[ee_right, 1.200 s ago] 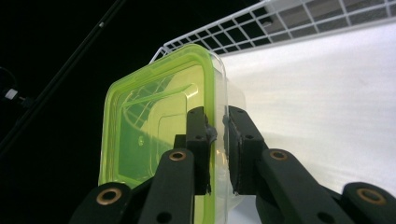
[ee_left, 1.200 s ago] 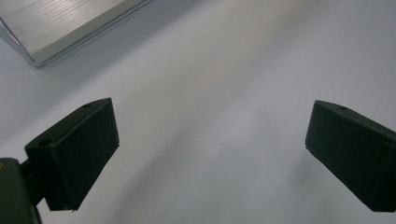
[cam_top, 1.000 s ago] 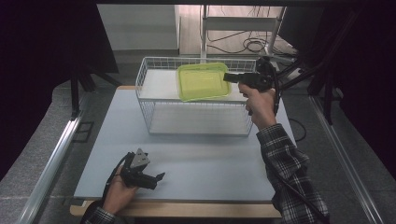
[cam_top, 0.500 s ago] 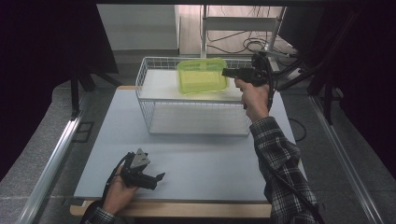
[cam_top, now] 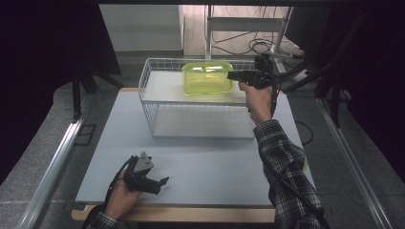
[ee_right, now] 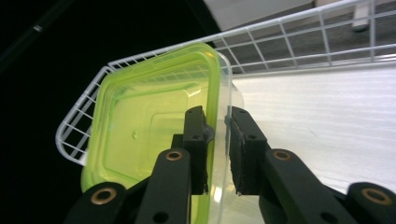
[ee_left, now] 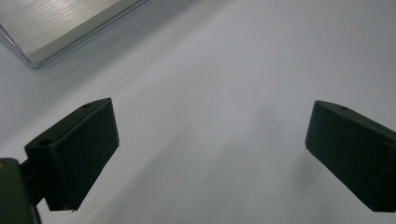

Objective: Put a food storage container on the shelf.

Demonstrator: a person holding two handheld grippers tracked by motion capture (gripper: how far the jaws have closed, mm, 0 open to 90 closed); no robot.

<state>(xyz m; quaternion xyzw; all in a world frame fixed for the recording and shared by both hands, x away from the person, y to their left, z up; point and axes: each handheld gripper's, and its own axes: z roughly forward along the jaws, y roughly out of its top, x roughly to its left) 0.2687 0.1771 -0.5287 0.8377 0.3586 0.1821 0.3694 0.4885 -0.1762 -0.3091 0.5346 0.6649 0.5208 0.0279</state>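
Note:
A clear plastic container with a yellow-green lid (cam_top: 207,78) hangs tilted over the white wire basket (cam_top: 150,114) at the back of the table. My right gripper (cam_top: 235,75) is shut on the container's right rim; in the right gripper view the container (ee_right: 149,126) has its rim pinched between the two black jaws of my right gripper (ee_right: 217,149). My left gripper (cam_top: 160,183) rests near the table's front edge, held by a hand. In the left gripper view its jaws stand wide apart over bare white table, so my left gripper (ee_left: 210,158) is open with nothing in it.
The white table top (cam_top: 210,162) lies between the basket and the front edge. A metal rail (cam_top: 52,167) runs along the left side. Cables and a stand (cam_top: 260,45) sit on the floor behind the basket. A plaid sleeve (cam_top: 286,167) crosses the right side.
My right gripper has carried the container upward and a little toward the back of the basket. The left gripper has stayed put.

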